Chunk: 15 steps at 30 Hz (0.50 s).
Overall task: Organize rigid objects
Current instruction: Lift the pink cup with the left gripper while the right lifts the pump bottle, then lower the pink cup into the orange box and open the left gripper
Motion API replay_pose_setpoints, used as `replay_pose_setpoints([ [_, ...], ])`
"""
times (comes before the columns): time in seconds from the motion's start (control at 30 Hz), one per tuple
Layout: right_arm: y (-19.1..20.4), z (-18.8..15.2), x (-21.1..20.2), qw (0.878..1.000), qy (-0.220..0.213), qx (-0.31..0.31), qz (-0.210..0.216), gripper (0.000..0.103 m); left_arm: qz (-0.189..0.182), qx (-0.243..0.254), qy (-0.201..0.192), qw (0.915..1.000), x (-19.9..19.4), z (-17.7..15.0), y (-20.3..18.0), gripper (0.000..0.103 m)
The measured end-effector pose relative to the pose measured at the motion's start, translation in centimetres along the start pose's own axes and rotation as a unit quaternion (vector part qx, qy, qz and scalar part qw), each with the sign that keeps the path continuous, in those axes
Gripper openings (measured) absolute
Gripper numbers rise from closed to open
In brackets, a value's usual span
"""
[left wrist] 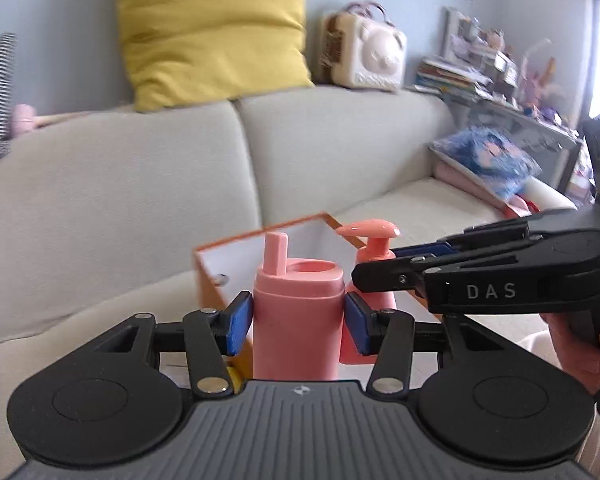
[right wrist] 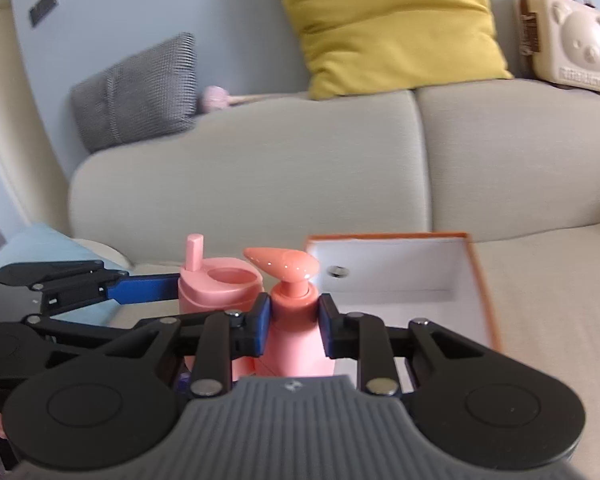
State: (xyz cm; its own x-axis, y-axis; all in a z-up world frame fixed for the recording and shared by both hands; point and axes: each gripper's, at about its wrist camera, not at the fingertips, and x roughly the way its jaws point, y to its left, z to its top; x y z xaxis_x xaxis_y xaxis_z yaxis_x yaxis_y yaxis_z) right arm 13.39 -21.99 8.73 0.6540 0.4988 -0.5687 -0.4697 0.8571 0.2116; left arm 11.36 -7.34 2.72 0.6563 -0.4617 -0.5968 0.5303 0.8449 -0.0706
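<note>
Left gripper (left wrist: 298,320) clamped on pink spout bottle (left wrist: 298,320) | right gripper (right wrist: 293,326) clamped on pink pump bottle (right wrist: 296,344) | both beside orange-rimmed box (right wrist: 480,280) on sofa | step: likely mid-carry | next: lower upright inside box, then release

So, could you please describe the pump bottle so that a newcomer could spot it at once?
Find the orange-rimmed box on the beige sofa. Just before it, two pink bottles stand together. The pump bottle is the one with the flat, teardrop-shaped pump head, held in the right gripper.
</note>
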Motion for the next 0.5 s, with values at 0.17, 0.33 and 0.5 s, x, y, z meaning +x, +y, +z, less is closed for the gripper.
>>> replay_pose_setpoints([
  [0.17, -3.7, -2.1, 1.5, 0.998, 0.045, 0.015, -0.028, 0.026, -0.027, 0.019, 0.043, 0.9985, 4.4, -1.7, -2.4, 0.057],
  [0.33, -6.5, -4.6, 4.0, 0.995, 0.094, 0.032, -0.028, 0.026, -0.044, 0.031, 0.093, 0.9942, 6.6, -4.1, -3.0, 0.057],
  [0.5, -7.9, -6.9, 5.6, 0.99, 0.133, 0.04, -0.025, 0.026, -0.047, 0.066, 0.134, 0.9876, 8.0, -5.2, -4.0, 0.057],
])
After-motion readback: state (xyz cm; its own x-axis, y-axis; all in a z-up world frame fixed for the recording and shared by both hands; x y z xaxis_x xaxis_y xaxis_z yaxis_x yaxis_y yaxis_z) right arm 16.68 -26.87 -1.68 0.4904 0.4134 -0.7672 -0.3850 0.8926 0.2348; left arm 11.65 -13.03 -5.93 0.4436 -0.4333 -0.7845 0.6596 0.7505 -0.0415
